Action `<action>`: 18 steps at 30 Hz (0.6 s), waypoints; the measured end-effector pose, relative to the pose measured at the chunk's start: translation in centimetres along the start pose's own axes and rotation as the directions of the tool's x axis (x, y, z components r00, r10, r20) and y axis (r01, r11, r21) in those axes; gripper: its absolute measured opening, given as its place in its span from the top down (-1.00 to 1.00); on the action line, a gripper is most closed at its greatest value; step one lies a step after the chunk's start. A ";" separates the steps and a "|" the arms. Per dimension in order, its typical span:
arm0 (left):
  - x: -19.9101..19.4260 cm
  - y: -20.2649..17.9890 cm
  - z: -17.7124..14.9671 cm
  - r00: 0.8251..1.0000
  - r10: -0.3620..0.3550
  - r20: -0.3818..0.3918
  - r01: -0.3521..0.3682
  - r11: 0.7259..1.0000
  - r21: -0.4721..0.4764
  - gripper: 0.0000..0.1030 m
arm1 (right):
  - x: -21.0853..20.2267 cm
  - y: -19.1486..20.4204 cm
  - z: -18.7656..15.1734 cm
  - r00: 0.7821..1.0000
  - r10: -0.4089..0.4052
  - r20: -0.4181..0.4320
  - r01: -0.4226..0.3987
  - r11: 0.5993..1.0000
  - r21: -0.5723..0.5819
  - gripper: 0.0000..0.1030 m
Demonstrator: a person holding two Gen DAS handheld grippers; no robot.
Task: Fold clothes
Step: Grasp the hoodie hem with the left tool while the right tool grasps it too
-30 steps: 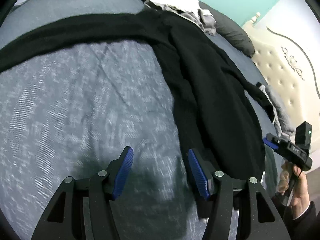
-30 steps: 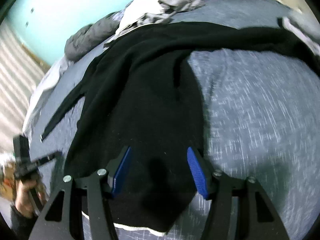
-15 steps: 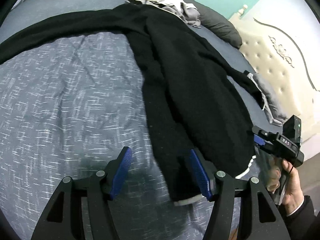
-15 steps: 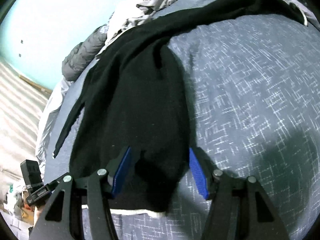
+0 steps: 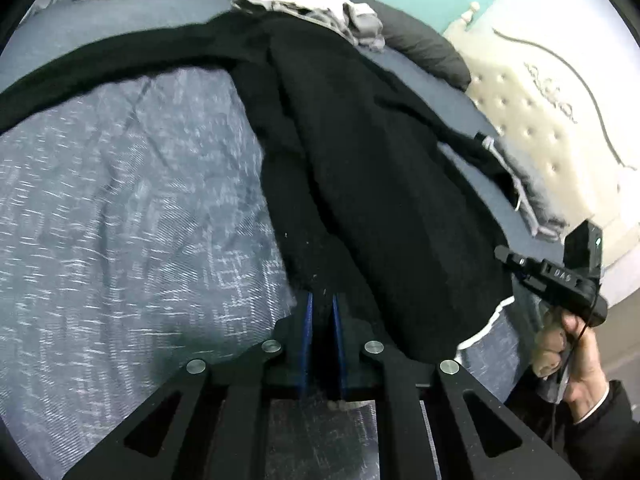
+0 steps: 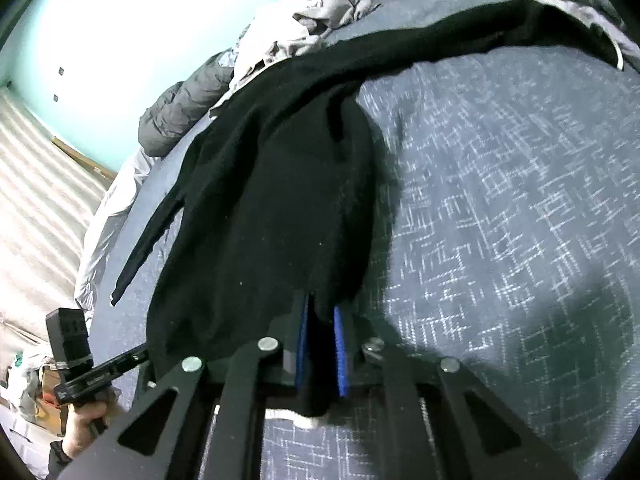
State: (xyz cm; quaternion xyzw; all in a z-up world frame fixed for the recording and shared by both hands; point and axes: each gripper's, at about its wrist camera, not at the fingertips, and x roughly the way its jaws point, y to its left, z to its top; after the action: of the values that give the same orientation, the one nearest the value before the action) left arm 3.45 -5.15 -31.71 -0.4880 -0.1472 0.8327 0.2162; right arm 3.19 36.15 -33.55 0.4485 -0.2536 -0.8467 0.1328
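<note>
A black long-sleeved sweater [image 5: 360, 152] with a white hem edge lies spread on the blue-grey bedcover [image 5: 120, 208], sleeves out to both sides. My left gripper [image 5: 322, 304] is closing, its blue pads pinching the sweater's near hem at one corner. In the right wrist view the same sweater [image 6: 272, 208] runs up the bed, and my right gripper [image 6: 320, 312] is closing on the hem's other corner, with black cloth bunched between the pads. Each view shows the other gripper at the frame's edge, held by a hand [image 5: 576, 344].
A heap of white and grey clothes [image 5: 308, 4] and a dark grey pillow [image 5: 424, 52] sit at the far end of the bed. A cream tufted headboard [image 5: 552, 112] stands at the right. More grey cloth [image 5: 532, 200] lies by the far sleeve. The floor [image 6: 36, 200] is at left.
Both grippers stood open over the sweater's hem before; now both have closed on the hem cloth. The hem has bunched up between the pads.
</note>
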 end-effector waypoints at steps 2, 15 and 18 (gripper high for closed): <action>-1.2 0.0 0.3 1.000 0.004 0.022 -0.004 1.000 -0.006 0.82 | -0.4 0.0 0.1 1.000 0.005 0.014 -0.006 1.000 0.005 0.81; -10.6 2.3 0.1 0.993 0.067 0.097 -0.066 0.998 -0.010 0.84 | -6.5 0.6 1.7 0.996 0.039 0.078 -0.042 0.998 0.039 0.85; -11.5 3.1 -0.5 0.995 0.064 0.079 -0.062 0.997 -0.035 0.84 | -7.2 1.1 1.9 0.999 0.009 0.032 -0.009 1.000 -0.001 0.85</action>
State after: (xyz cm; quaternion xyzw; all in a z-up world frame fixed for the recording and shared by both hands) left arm 8.11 -13.56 -24.76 -0.4621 -0.1539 0.8555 0.1758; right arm 5.68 39.05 -27.03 0.4335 -0.2574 -0.8533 0.1328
